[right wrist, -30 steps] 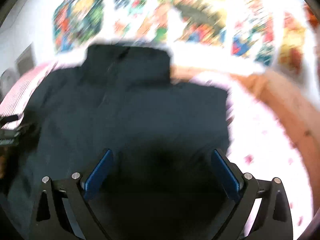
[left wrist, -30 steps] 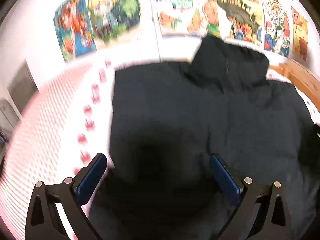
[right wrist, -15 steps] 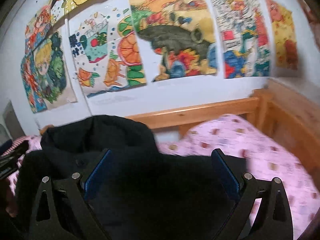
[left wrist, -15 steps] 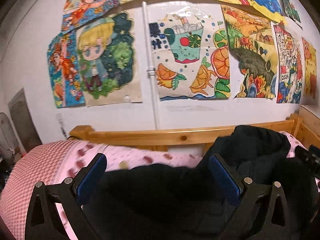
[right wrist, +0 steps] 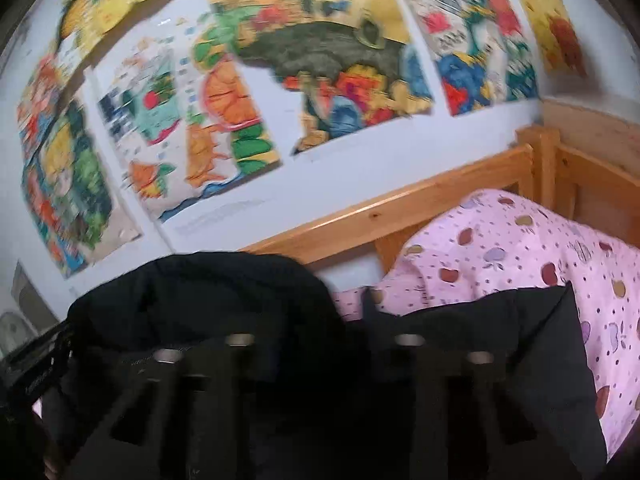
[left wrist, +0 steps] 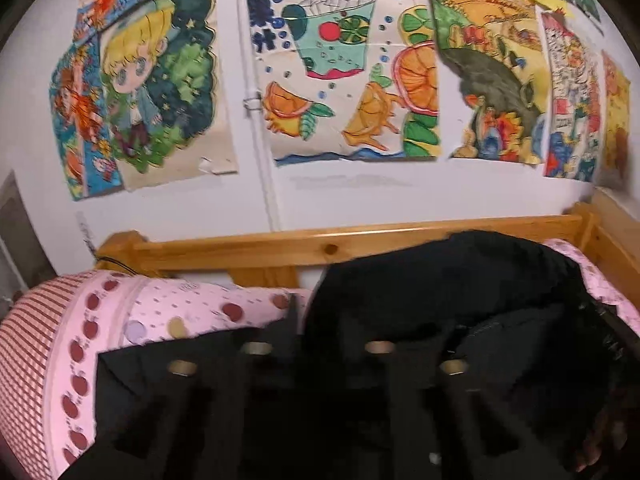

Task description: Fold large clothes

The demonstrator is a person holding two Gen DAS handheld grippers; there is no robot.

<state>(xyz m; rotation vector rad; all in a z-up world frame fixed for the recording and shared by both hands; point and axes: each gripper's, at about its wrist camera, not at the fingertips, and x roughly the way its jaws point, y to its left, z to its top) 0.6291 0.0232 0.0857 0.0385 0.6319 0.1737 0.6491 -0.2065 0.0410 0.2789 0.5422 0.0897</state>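
A large black padded jacket (left wrist: 440,304) lies spread on the bed, its collar end toward the wooden rail; it also shows in the right wrist view (right wrist: 208,296). My left gripper (left wrist: 316,336) sits low on the jacket's near edge with its jaws drawn close together, the fingertips buried in black fabric. My right gripper (right wrist: 324,336) stands the same way on the jacket's right part, jaws close together in the cloth. The blue pads are hidden in both views.
The bed has a pink apple-print sheet (right wrist: 520,248) and a red-striped pink cover at the left (left wrist: 44,352). A wooden bed rail (left wrist: 320,244) runs along the wall, with a corner post at right (right wrist: 540,160). Colourful drawings (left wrist: 340,72) cover the white wall.
Both grippers dropped to the jacket's near edge and tilted up toward the wall. Their jaws went from wide open to close together in the black fabric.
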